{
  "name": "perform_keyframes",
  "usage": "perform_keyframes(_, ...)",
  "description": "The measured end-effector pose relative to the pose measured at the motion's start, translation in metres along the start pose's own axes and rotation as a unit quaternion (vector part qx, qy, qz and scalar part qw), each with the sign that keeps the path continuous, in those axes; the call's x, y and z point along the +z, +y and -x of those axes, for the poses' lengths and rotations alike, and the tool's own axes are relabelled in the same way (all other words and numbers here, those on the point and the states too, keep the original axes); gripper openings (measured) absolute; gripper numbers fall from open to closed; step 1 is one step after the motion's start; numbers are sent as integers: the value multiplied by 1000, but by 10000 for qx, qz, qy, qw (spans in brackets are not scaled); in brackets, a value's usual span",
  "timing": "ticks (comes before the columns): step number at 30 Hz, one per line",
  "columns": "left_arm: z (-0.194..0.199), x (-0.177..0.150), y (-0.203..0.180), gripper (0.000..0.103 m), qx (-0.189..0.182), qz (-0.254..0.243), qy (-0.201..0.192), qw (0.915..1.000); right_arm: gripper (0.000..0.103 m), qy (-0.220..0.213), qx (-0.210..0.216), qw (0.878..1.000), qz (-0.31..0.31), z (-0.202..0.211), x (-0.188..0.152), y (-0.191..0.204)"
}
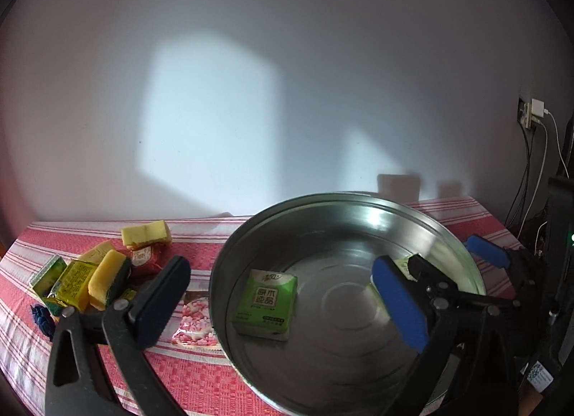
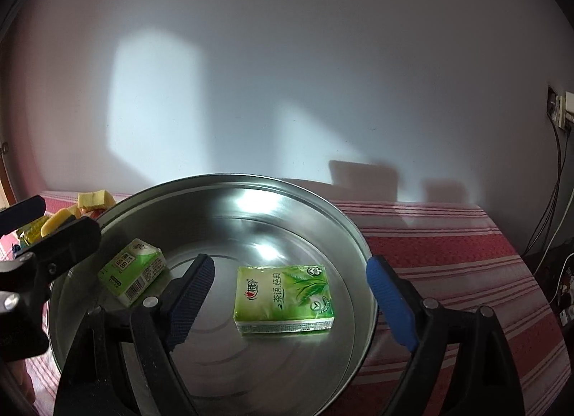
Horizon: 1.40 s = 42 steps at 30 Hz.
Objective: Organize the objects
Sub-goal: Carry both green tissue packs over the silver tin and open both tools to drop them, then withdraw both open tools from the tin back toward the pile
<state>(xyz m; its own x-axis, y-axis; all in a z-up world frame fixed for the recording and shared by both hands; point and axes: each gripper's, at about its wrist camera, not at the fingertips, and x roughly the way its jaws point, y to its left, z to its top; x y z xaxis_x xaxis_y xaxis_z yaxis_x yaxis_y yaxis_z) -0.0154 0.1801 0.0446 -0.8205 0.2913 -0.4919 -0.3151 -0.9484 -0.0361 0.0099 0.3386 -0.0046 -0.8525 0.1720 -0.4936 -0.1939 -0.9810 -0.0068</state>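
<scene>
A wide metal basin (image 1: 340, 197) stands on a red striped cloth. Two green tissue packs lie flat inside it. In the left wrist view one pack (image 1: 265, 303) rests on the basin floor between the fingers of my left gripper (image 1: 280, 265), which is open with its pads clear of the pack. In the right wrist view the other pack (image 2: 285, 299) lies between the fingers of my right gripper (image 2: 290, 265), also open and not touching it. The first pack (image 2: 132, 272) shows at the basin's left (image 2: 229, 177). A blue pad of the right gripper's fingers (image 1: 488, 251) hangs over the far rim.
Left of the basin is a heap of yellow sponges (image 1: 107, 279), yellow-green packets (image 1: 71, 283) and a red wrapper (image 1: 143, 258). A pink-and-white candy bag (image 1: 195, 319) lies against the basin wall. A wall rises close behind the table; a socket with cables (image 1: 531, 114) is at the right.
</scene>
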Motion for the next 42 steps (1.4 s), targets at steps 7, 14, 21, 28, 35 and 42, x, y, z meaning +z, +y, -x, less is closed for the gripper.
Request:
perform_keyframes(7, 6, -7, 47, 103, 336, 275, 13, 9991, 88, -321, 133, 9994, 35, 12, -1, 8)
perform_keyframes(14, -1, -29, 111, 103, 933, 512, 361, 9937, 88, -829, -57, 9964, 144, 30, -2, 13)
perform_keyframes(21, -17, -43, 135, 103, 1037, 681, 822, 9889, 88, -790, -55, 9968, 51, 30, -2, 15)
perform_keyframes(28, -46, -53, 143, 101, 1109, 837, 1427, 9800, 88, -880, -106, 9958, 220, 37, -3, 23)
perform_keyframes(35, -76, -54, 161, 85, 1153, 1145, 1850, 9692, 88, -997, 120, 9946, 267, 48, -2, 28)
perform_keyframes(42, -80, -52, 163, 54, 1023, 1017, 1814, 9728, 88, -933, 431, 9939, 411, 53, -4, 48)
